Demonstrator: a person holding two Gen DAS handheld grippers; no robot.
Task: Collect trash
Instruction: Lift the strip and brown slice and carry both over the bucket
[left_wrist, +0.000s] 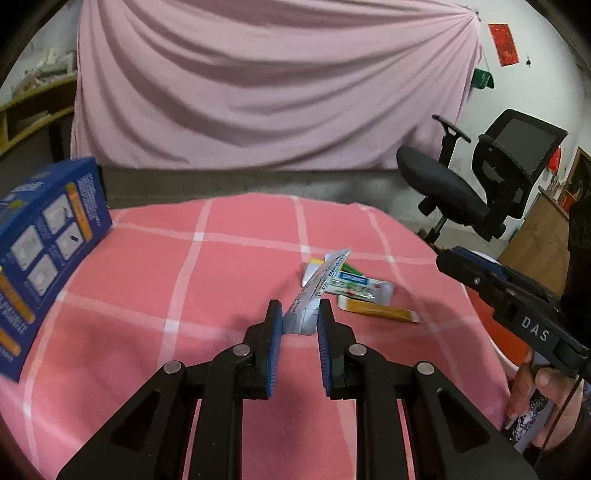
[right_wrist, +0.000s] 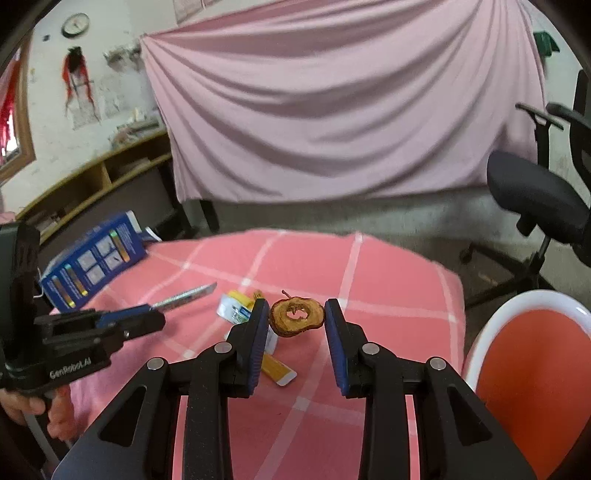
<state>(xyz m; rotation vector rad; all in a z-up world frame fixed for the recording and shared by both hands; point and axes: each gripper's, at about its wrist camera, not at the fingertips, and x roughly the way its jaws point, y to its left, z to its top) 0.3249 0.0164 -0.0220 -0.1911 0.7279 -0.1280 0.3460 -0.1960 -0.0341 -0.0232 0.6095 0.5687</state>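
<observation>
left gripper: pinched on tube tail; light, crushable, floppy.
right gripper: clamped on apple slice edges; dry, brittle.
bin: near, right.

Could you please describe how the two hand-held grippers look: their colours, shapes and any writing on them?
Both are matte black. The left hand-held gripper and right hand-held gripper each have two flat fingers with ribbed blue pads, joined by angular black links with round silver pins. From the side, the left body shows white "GenRobot.AI" lettering, the right shows "DAS". A thin dark cable hangs by the right handle.
</observation>
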